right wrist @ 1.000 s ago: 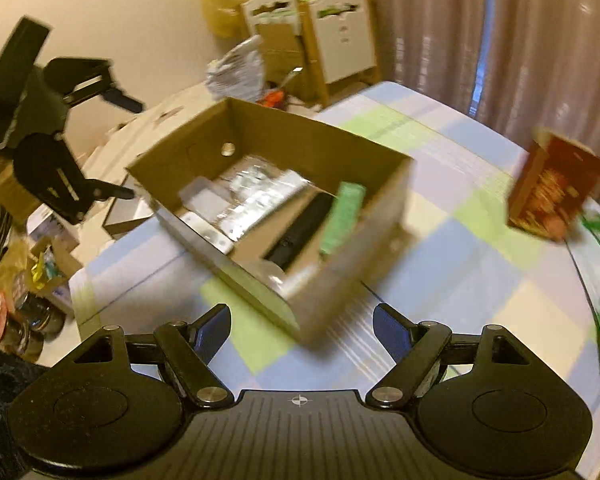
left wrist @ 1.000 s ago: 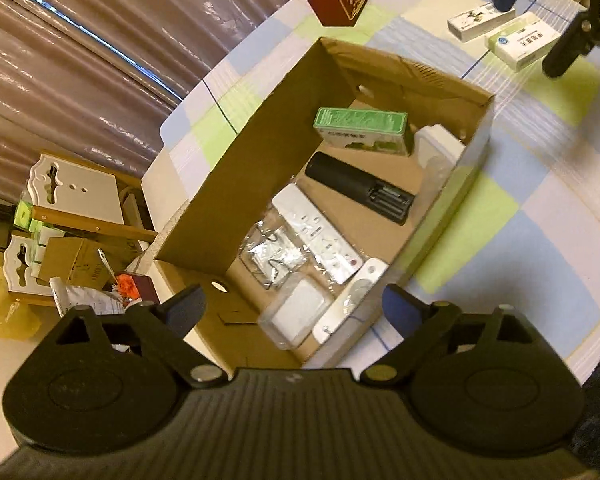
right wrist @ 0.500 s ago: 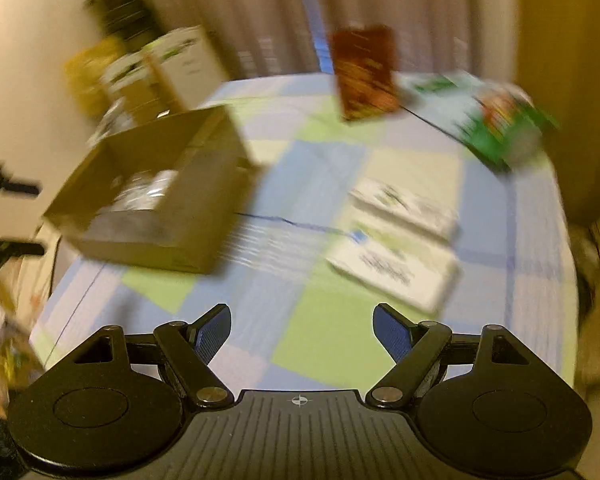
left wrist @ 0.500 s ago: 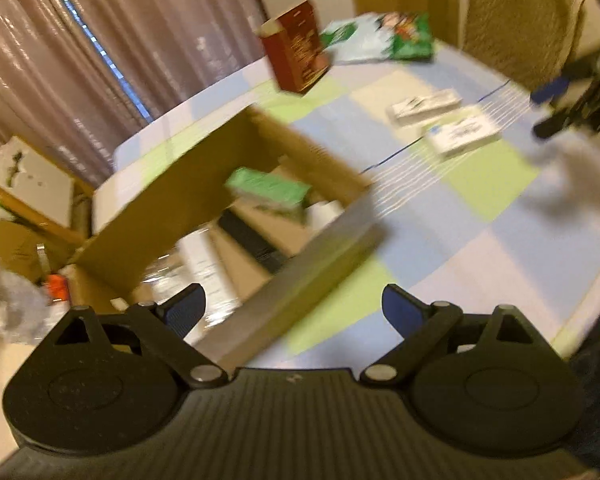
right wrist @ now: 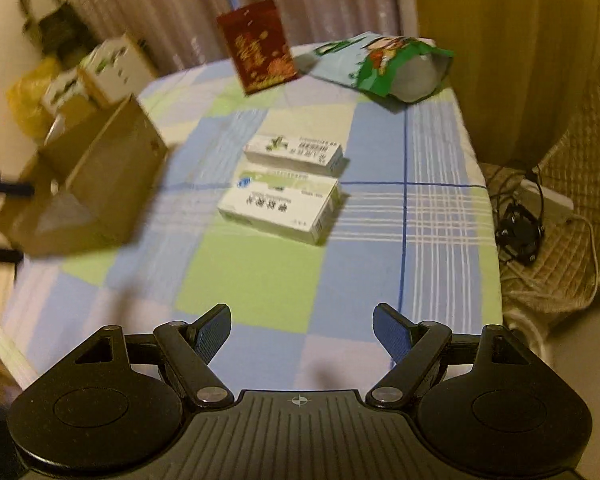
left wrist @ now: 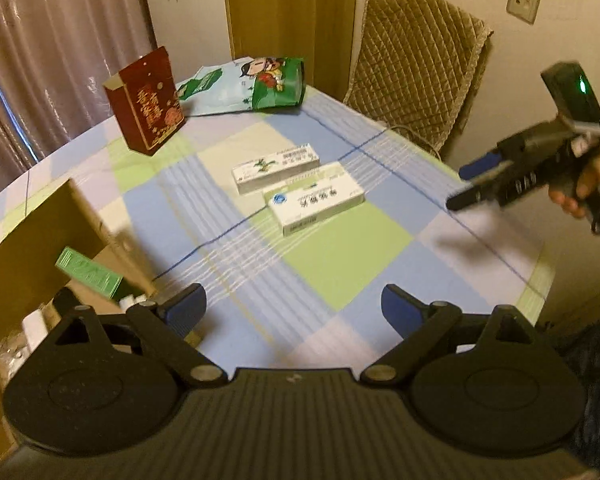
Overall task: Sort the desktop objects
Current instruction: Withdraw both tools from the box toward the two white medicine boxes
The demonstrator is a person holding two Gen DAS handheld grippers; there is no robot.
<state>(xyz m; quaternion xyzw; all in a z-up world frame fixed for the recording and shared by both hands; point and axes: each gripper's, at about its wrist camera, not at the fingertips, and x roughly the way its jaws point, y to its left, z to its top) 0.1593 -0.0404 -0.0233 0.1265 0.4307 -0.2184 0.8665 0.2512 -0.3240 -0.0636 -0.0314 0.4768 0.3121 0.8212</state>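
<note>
Blue-padded, the left gripper (left wrist: 294, 310) and the right gripper (right wrist: 302, 326) both hang with jaws apart and nothing between them, above a table under a checked blue, green and white cloth (right wrist: 260, 280). Two white rectangular cardboard medicine boxes lie flat mid-table, side by side and nearly touching: the larger one (right wrist: 278, 206) nearer the right gripper, the slimmer one (right wrist: 294, 152) beyond it, long axes roughly parallel, running across the right wrist view. Farther back stand an upright dark red carton (left wrist: 146, 102) and a green-and-white snack bag (left wrist: 244, 86) lying flat. An open brown cardboard box (left wrist: 32, 240) at the table's left holds a green carton (left wrist: 88, 272). Curtains (left wrist: 40, 40) and a quilted chair (left wrist: 414, 60) stand behind.
</note>
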